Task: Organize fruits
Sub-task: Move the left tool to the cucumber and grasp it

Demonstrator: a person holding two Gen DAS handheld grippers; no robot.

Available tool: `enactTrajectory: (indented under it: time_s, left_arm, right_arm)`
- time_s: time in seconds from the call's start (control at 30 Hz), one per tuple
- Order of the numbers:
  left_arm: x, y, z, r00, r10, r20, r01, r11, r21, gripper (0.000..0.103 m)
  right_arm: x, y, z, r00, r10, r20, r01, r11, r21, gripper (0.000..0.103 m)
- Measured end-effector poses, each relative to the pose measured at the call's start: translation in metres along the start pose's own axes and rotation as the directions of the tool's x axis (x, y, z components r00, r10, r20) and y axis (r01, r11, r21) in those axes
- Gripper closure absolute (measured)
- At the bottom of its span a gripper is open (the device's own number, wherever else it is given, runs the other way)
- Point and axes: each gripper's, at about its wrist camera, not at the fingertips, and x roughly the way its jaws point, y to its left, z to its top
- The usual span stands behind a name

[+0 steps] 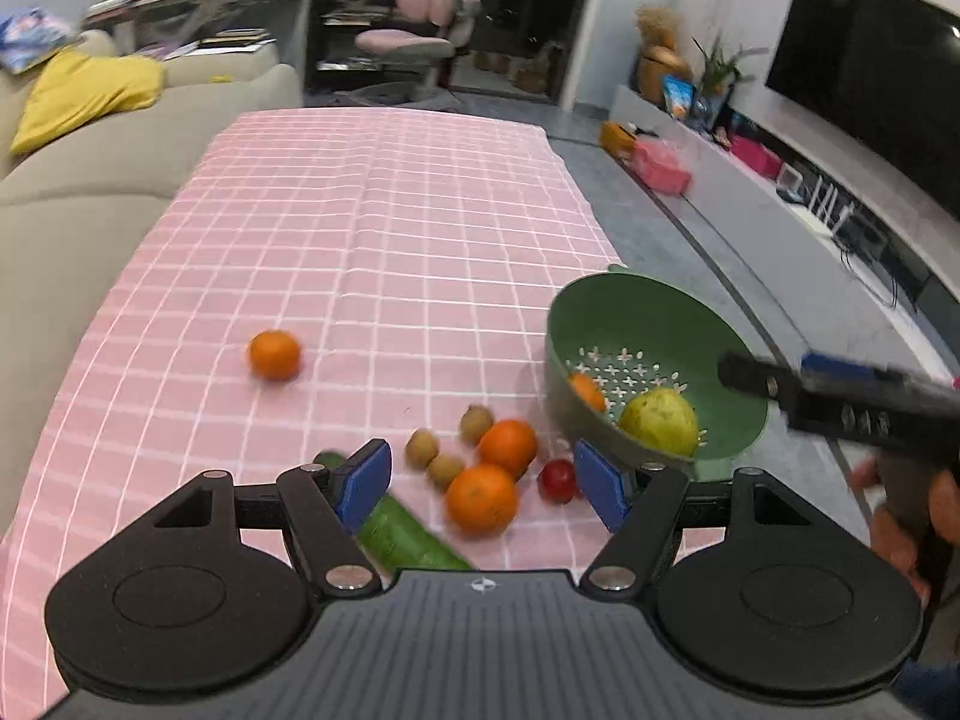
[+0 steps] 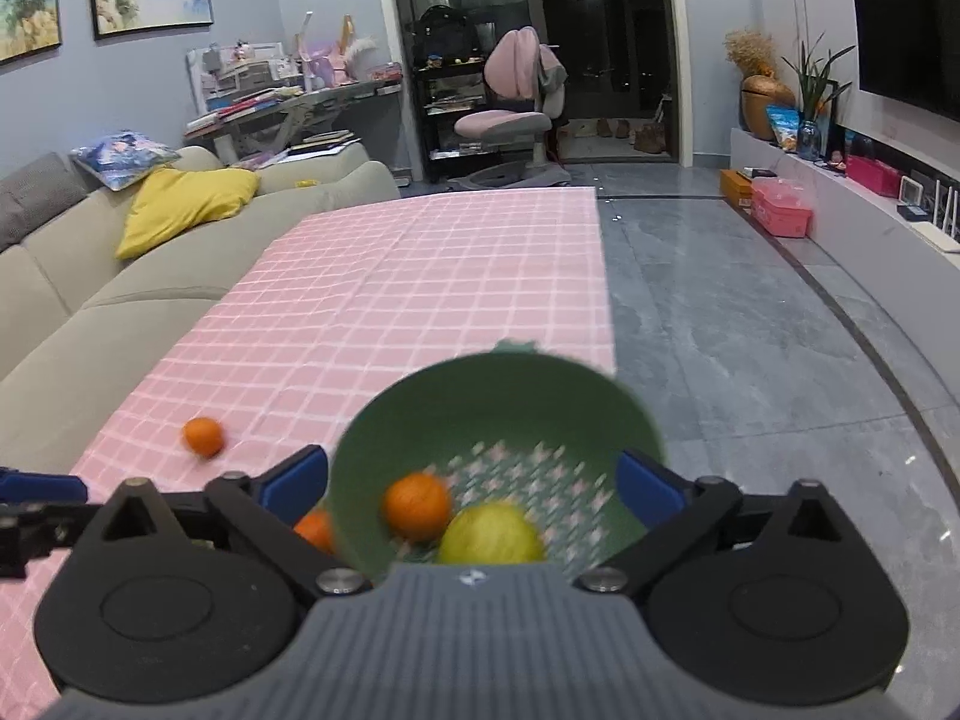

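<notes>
Fruit lies scattered on the pink checked cloth covering the surface (image 1: 372, 228). A green plastic colander bowl (image 1: 606, 312) stands near the cloth's right edge, holding a small orange mandarin (image 1: 587, 391) and a yellow-green pear (image 1: 659, 420) on its perforated bottom. Just left of the bowl sit two round oranges (image 1: 482, 498), touching each other, with three small brown kiwis (image 1: 445, 471) beside them and a small red tomato (image 1: 558, 480) to their right. A long green cucumber (image 1: 408, 534) lies partly under the left hand-held gripper (image 1: 483, 486), whose blue-padded jaws stand wide apart with nothing pressed between them. One lone orange (image 1: 274, 354) rests well apart, further left on the cloth. The right hand-held gripper (image 2: 471, 483) hangs above the bowl's near rim, jaws spread wide to either side of the bowl without touching it.
</notes>
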Motion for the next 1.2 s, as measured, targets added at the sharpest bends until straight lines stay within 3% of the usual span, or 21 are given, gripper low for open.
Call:
enactTrajectory:
  time_s: [0.27,0.5,0.67,0.77,1.03,1.2]
  left_arm:
    - [-0.022,0.013,-0.029,0.999,0.000,-0.032,0.000,1.000,-0.020,0.021]
    - [-0.015,0.021,-0.040,0.997,-0.025,-0.070,0.019,0.996,-0.090,0.023]
    - [0.003,0.019,-0.047,0.994,-0.020,-0.106,0.011,0.996,-0.084,0.023]
    - [0.011,0.019,-0.051,0.993,-0.015,-0.115,0.004,0.995,-0.096,0.023]
    - [0.061,0.024,-0.046,0.974,0.111,-0.200,-0.153,0.966,-0.209,0.028]
    - [0.080,0.013,-0.044,0.964,0.148,-0.221,-0.187,0.967,-0.172,0.029]
  right_arm:
    - [-0.026,0.040,-0.048,0.996,0.022,-0.081,-0.020,1.000,0.016,0.005]
    - [-0.017,0.043,-0.065,0.991,0.062,-0.120,-0.051,0.995,0.087,0.006]
    - [-0.007,0.040,-0.066,0.988,0.041,-0.149,-0.027,0.995,0.093,0.025]
    - [-0.002,0.039,-0.066,0.986,0.052,-0.161,-0.036,0.994,0.105,0.025]
    - [0.008,0.043,-0.066,0.982,0.065,-0.178,-0.052,0.995,0.080,0.028]
    - [0.011,0.039,-0.066,0.980,0.073,-0.186,-0.056,0.994,0.096,0.028]
